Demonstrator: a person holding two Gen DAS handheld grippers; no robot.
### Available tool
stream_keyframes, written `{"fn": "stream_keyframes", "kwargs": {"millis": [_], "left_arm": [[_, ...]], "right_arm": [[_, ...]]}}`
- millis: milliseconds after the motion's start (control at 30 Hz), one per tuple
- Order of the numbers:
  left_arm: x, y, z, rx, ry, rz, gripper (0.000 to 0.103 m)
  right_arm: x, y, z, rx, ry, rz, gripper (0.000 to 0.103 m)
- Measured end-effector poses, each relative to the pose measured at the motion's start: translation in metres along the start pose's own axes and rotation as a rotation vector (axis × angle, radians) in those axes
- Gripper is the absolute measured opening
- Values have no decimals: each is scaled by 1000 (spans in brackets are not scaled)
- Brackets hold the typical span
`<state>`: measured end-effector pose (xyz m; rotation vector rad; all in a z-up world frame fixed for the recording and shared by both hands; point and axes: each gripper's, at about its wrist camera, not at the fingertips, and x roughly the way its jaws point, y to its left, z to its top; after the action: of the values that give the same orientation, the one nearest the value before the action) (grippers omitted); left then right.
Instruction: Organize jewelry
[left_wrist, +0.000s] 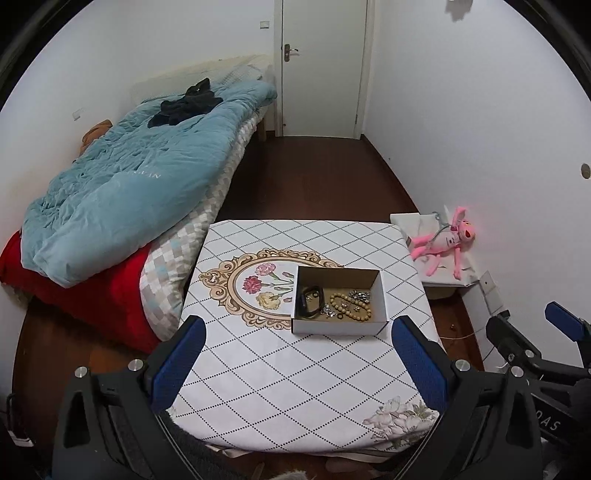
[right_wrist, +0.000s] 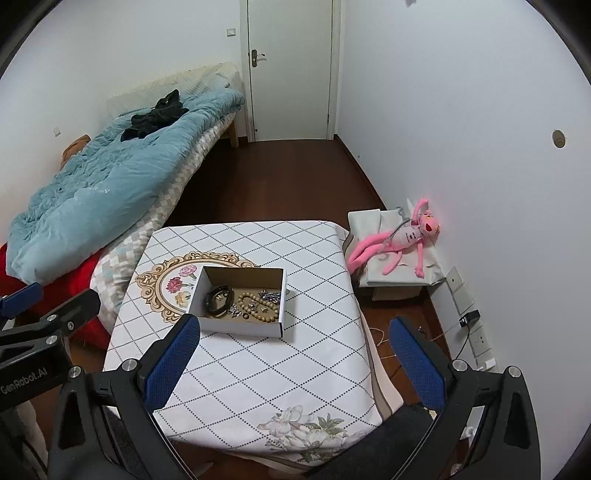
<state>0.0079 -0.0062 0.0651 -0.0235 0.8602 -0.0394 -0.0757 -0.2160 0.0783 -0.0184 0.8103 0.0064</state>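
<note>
A small open cardboard box (left_wrist: 340, 326) (right_wrist: 240, 326) stands on the table, white outside and brown inside. Inside lie a black band (left_wrist: 309, 301) (right_wrist: 218, 297), a wooden bead bracelet (left_wrist: 351, 307) (right_wrist: 256, 309) and several small silver pieces (left_wrist: 360, 295) (right_wrist: 269, 295). My left gripper (left_wrist: 295, 363) hangs open above the table's near half, short of the box, with nothing between its blue pads. My right gripper (right_wrist: 295, 360) is also open and empty, held over the table's near right part; the box is ahead of its left finger.
The table (left_wrist: 280, 387) (right_wrist: 258, 380) wears a white diamond-pattern cloth with flower prints. A bed with a blue quilt (left_wrist: 122, 192) (right_wrist: 92, 184) lies to the left. A pink plush toy (left_wrist: 443, 240) (right_wrist: 399, 240) rests on a low white stand at the right wall. A shut door (left_wrist: 321, 66) stands far back.
</note>
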Motion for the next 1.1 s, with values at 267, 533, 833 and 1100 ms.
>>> {"fn": "stream_keyframes", "kwargs": {"millis": [267, 533, 833, 1100], "left_arm": [[1, 2, -3, -5, 12, 11, 103], [27, -2, 5, -9, 64, 32, 103], [55, -5, 15, -2, 110, 50, 103], [73, -4, 17, -6, 148, 64, 103]], "right_arm": [[-6, -3, 0, 2, 7, -6, 103], [15, -9, 14, 16, 33, -27, 103], [53, -7, 26, 15, 80, -41, 103], [80, -5, 29, 9, 133, -49, 103]]}}
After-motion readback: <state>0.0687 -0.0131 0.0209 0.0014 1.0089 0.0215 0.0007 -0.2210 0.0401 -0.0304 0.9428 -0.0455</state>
